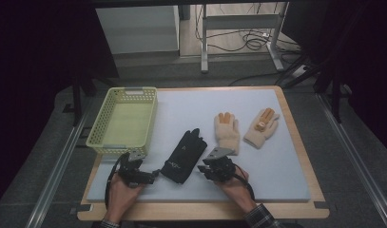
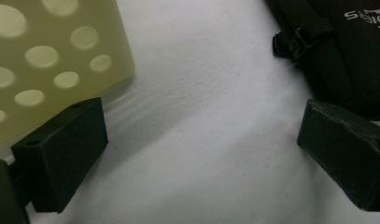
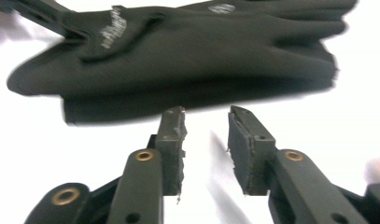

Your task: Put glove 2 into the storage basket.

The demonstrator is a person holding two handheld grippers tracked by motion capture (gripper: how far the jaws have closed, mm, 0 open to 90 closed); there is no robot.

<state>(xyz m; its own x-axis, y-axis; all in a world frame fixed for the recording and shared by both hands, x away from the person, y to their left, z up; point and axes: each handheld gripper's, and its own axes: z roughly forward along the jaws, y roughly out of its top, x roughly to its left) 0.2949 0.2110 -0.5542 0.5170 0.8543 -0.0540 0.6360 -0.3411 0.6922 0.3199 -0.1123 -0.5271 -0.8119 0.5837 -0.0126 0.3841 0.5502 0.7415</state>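
A black glove (image 1: 184, 157) is flanked on the table (image 1: 286, 175) by the left hand-held gripper (image 1: 150, 177) and the right hand-held gripper (image 1: 204, 169), with a yellow basket (image 1: 98, 137) and two cream gloves (image 1: 227, 133) beyond.

Colours on the mat:
Black glove (image 1: 184, 156) with white print; two cream gloves (image 1: 227, 132) with orange fingertips; pale yellow-green perforated basket (image 1: 100, 126); light grey mat (image 1: 281, 166).

Black glove (image 1: 184, 156), matt woven cloth with printed logo, cream gloves (image 1: 227, 132), fuzzy knit, basket (image 1: 101, 127), pale-yellow perforated smooth plastic, tabletop (image 1: 276, 166), matt white pad, wood-look edge.
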